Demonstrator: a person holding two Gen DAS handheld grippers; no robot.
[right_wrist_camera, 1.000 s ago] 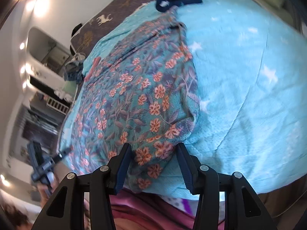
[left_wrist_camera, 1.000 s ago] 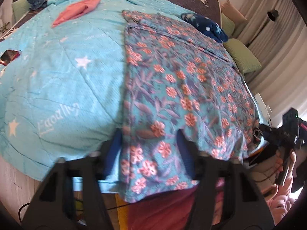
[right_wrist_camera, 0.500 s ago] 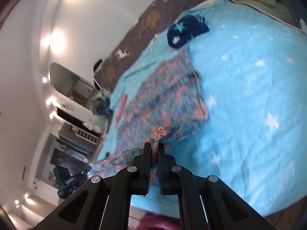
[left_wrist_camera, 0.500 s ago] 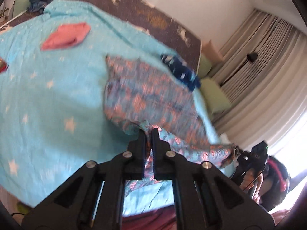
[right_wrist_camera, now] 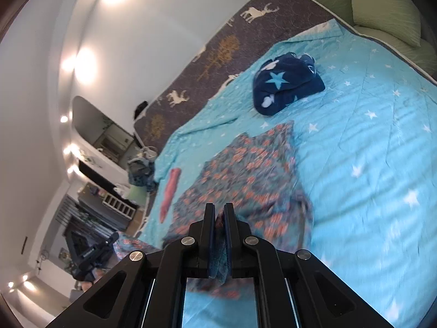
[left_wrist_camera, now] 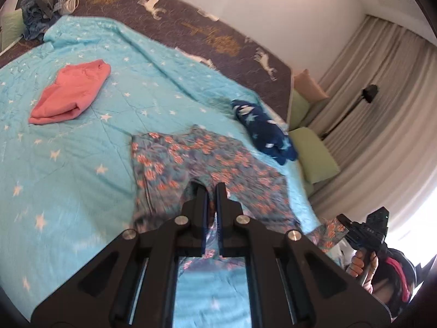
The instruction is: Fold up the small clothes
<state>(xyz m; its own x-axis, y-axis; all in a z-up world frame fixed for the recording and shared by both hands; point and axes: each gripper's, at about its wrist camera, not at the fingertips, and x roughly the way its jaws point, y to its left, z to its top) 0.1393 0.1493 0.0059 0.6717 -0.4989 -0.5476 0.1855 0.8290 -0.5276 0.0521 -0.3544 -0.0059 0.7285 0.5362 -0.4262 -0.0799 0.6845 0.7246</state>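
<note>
Left wrist: soft crumpled floral cloth (left_wrist_camera: 207,161)

Black angular left tool (left_wrist_camera: 210,191), black right tool (right_wrist_camera: 218,210), silver screws, blue pads

A home bedroom: a wide bed under a turquoise quilted blanket with white stars (left_wrist_camera: 82,191), laid over a grey-brown bedspread printed with white deer and golden trees (left_wrist_camera: 191,24). Pale green pillows (right_wrist_camera: 387,13) lie along one edge (one peach cushion among them), beige floor-length curtains (left_wrist_camera: 382,109) hang beside it, and recessed wall shelves (right_wrist_camera: 109,142) hold household clutter.
</note>
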